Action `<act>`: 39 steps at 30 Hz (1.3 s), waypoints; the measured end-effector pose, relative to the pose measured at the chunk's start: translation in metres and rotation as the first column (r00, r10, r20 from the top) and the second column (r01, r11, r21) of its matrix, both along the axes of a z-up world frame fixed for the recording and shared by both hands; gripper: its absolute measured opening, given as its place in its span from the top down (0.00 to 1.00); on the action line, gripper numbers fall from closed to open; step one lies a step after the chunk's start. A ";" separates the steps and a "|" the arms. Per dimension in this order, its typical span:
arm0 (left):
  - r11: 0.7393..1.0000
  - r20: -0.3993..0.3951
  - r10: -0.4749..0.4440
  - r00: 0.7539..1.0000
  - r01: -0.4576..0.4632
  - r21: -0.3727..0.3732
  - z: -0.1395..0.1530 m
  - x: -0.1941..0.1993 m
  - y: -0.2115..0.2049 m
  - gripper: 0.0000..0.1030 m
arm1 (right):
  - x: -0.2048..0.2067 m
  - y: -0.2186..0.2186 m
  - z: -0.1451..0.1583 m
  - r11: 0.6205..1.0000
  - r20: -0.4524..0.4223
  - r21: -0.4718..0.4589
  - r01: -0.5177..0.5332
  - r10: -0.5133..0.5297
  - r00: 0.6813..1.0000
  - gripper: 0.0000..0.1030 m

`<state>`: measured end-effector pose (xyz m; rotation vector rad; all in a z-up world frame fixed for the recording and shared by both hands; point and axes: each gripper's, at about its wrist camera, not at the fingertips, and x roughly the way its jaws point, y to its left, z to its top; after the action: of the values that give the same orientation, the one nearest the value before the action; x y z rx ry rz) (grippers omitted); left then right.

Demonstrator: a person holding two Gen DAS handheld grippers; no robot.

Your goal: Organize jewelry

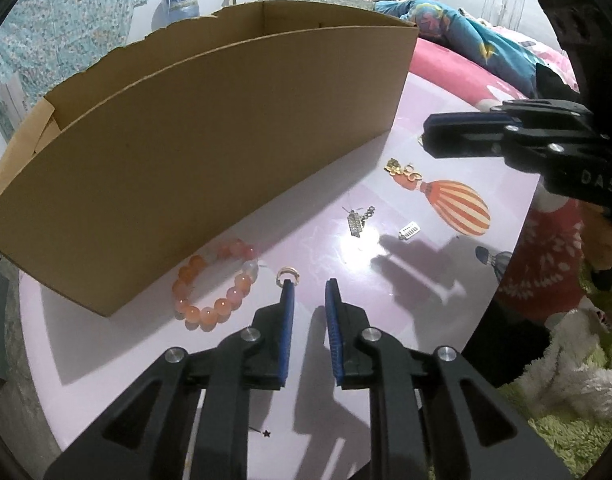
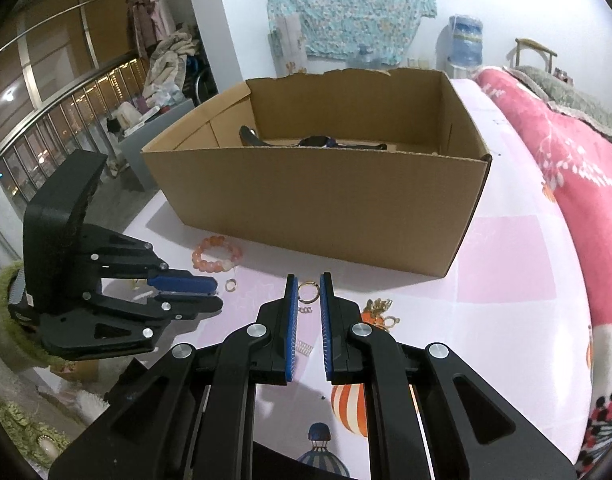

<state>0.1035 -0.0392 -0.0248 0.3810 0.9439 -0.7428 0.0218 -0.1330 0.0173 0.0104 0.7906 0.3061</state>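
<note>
An open cardboard box (image 1: 193, 152) stands on the pink table; it also shows in the right wrist view (image 2: 326, 204), with dark items on its floor. An orange bead bracelet (image 1: 215, 284) (image 2: 217, 259) lies by the box wall. A small gold ring (image 1: 287, 275) (image 2: 230, 285) lies just past my left gripper's left fingertip. My left gripper (image 1: 310, 286) is open and empty. My right gripper (image 2: 309, 280) is open, its fingertips either side of a gold hoop (image 2: 308, 291). Gold charms (image 1: 402, 170) (image 2: 380, 308) and silver pieces (image 1: 358, 218) lie nearby.
A small silver comb-like charm (image 1: 409, 231) lies near the balloon print (image 1: 458, 206). A pink bed cover (image 2: 566, 152) borders the table's far side. Green shaggy fabric (image 1: 578, 420) lies past the table edge.
</note>
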 end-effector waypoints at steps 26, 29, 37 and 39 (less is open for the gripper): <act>0.992 0.017 0.116 0.993 -0.117 0.056 -0.006 0.007 -0.013 0.85 | 0.001 -0.004 -0.006 1.000 -0.006 0.023 0.001 -0.001 1.000 0.91; 0.991 0.018 0.116 0.993 -0.117 0.062 -0.007 0.006 -0.014 0.85 | 0.001 -0.004 -0.006 1.000 -0.004 0.025 0.002 -0.002 1.000 0.91; 0.993 0.020 0.099 0.995 -0.100 0.065 -0.007 0.003 -0.015 0.85 | 0.002 -0.004 -0.008 1.000 -0.006 0.029 -0.004 0.004 1.000 0.91; 0.993 0.036 0.090 0.995 -0.092 0.075 -0.007 0.000 -0.017 0.87 | 0.002 -0.004 -0.008 0.999 -0.004 0.032 -0.006 0.006 1.000 0.91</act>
<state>0.1040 -0.0563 -0.0320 0.4137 0.9551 -0.6169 0.0242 -0.1366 0.0094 0.0390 0.7901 0.3243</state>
